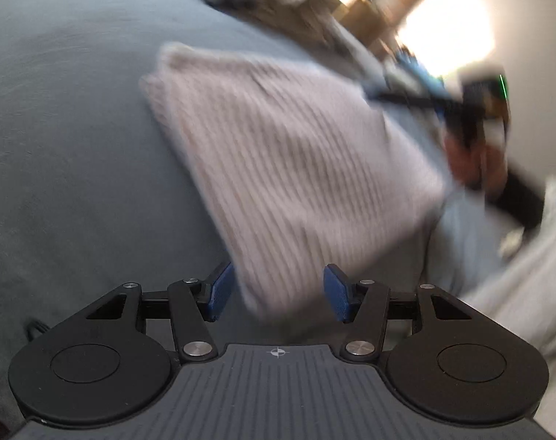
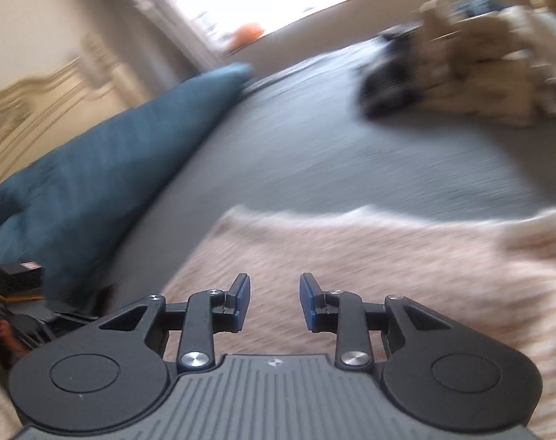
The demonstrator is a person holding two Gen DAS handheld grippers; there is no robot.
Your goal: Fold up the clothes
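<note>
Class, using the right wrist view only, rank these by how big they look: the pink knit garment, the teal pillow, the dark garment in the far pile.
1. Pink knit garment, though nearness to the camera inflates it.
2. Teal pillow.
3. Dark garment, smallest, but farthest away.

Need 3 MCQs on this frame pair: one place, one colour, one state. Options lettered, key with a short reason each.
1. Where does the ribbed knit garment lie?
A. on the grey bed cover
B. on a wooden floor
C. on a hanger

2. What colour is the long pillow?
A. red
B. teal blue
C. white

3. How does the left hand-held gripper stand?
A. clamped on the garment
B. jaws apart, pads not pressing cloth
C. fully shut, empty

Key:
1 A, the garment is spread flat on the grey cover.
2 B, the right wrist view shows a teal pillow along the bed's edge.
3 B, there is a clear gap between the blue pads, with the garment's corner lying loose there.
</note>
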